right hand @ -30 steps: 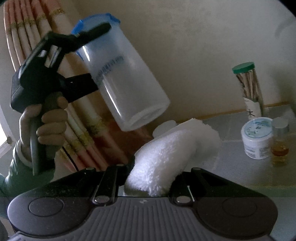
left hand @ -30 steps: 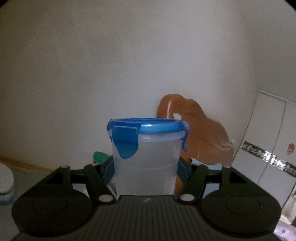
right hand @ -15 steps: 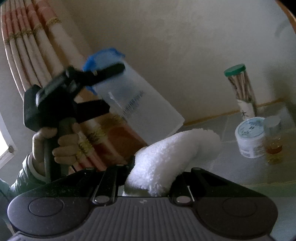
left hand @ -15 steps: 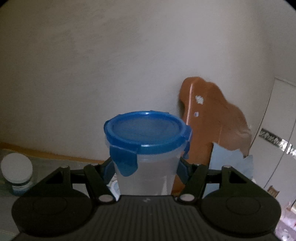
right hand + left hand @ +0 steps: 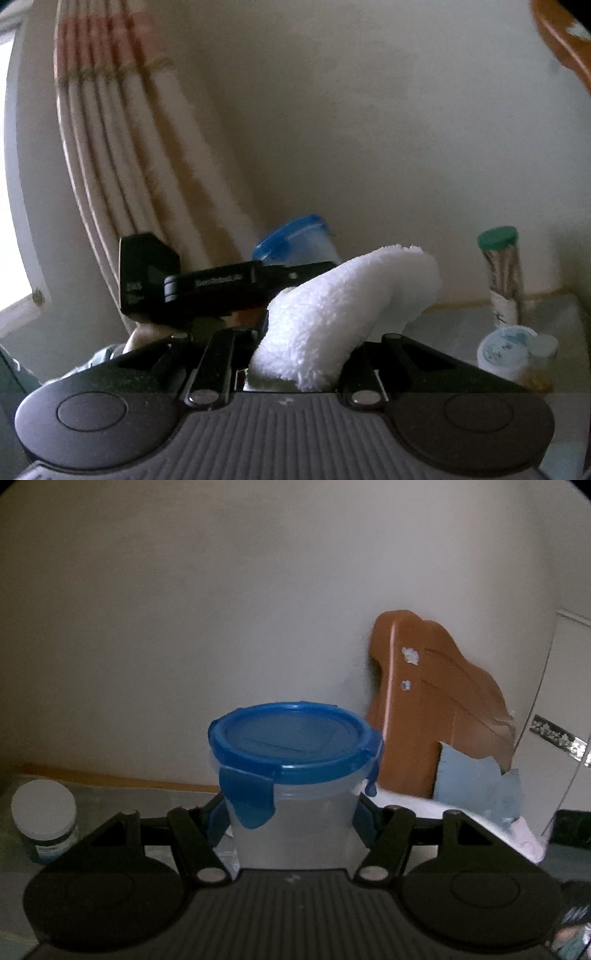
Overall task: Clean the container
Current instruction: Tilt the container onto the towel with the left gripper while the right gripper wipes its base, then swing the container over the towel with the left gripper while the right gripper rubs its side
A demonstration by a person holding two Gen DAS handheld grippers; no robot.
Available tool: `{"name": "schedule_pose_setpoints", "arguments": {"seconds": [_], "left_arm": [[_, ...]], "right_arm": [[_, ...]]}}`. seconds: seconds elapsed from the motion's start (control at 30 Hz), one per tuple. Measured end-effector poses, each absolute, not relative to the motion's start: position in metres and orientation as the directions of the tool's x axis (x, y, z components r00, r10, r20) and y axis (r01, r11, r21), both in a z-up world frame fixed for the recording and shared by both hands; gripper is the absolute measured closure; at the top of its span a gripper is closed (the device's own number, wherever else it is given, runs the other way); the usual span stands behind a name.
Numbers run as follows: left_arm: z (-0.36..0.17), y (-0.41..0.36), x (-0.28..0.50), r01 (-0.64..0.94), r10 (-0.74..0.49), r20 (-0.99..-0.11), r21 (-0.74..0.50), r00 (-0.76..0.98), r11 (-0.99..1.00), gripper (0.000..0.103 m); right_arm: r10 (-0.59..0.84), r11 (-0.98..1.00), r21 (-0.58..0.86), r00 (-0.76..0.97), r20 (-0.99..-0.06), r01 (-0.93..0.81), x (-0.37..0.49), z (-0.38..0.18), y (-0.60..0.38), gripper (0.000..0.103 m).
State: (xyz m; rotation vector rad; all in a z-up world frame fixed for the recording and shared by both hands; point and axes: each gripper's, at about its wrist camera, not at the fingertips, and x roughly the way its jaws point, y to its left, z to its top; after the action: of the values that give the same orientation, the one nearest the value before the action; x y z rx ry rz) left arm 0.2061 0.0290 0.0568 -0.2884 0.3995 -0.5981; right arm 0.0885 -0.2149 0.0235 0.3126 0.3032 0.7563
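A clear plastic container (image 5: 295, 823) with a blue clip-on lid (image 5: 295, 738) stands upright between the blue pads (image 5: 216, 818) of my left gripper (image 5: 291, 816), which is shut on its body. In the right wrist view, that left gripper (image 5: 221, 284) lies level at the middle left, with the container (image 5: 299, 240) partly hidden behind it. A folded white fluffy cloth (image 5: 343, 314) sticks forward out of my right gripper (image 5: 303, 358), which is shut on it. The cloth's far end reaches in front of the container's lower right; I cannot tell whether they touch.
A grey tabletop (image 5: 461, 321) runs along the wall. On it are a tall tube with a green cap (image 5: 500, 273), a white jar (image 5: 506, 350) and a small bottle (image 5: 543, 354). A striped curtain (image 5: 122, 147) hangs at left. A brown wooden board (image 5: 436, 709) leans against the wall.
The left gripper has tipped forward, so the lid's top now shows. In the right view, the container and left gripper have swung from tilted and high to level and lower in the frame.
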Motion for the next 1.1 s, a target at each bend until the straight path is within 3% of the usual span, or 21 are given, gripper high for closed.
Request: {"name": "schedule_pose_setpoints", "arguments": {"seconds": [0.4, 0.53, 0.73, 0.9, 1.1], "left_arm": [[0.064, 0.039, 0.204, 0.507, -0.619, -0.271, -0.386, 0.737, 0.771, 0.037], [0.069, 0.044, 0.203, 0.617, -0.686, -0.283, -0.301, 0.671, 0.727, 0.037], [0.069, 0.04, 0.201, 0.824, -0.784, -0.354, -0.058, 0.51, 0.563, 0.037], [0.065, 0.037, 0.207, 0.896, -0.831, -0.393, -0.037, 0.394, 0.443, 0.037], [0.064, 0.044, 0.211, 0.922, -0.875, -0.365, -0.095, 0.317, 0.374, 0.037]], "right_arm": [[0.659, 0.743, 0.454, 0.657, -0.367, -0.491, 0.113, -0.041, -0.209, 0.083], [0.622, 0.776, 0.447, 0.655, -0.428, -0.445, 0.121, -0.055, -0.219, 0.083], [0.677, 0.732, 0.414, 0.646, -0.354, -0.541, 0.116, -0.021, -0.241, 0.083], [0.795, 0.607, 0.38, 0.54, -0.276, -0.698, 0.119, 0.012, -0.242, 0.083], [0.868, 0.494, 0.435, 0.402, -0.291, -0.753, 0.141, -0.002, -0.241, 0.083]]}}
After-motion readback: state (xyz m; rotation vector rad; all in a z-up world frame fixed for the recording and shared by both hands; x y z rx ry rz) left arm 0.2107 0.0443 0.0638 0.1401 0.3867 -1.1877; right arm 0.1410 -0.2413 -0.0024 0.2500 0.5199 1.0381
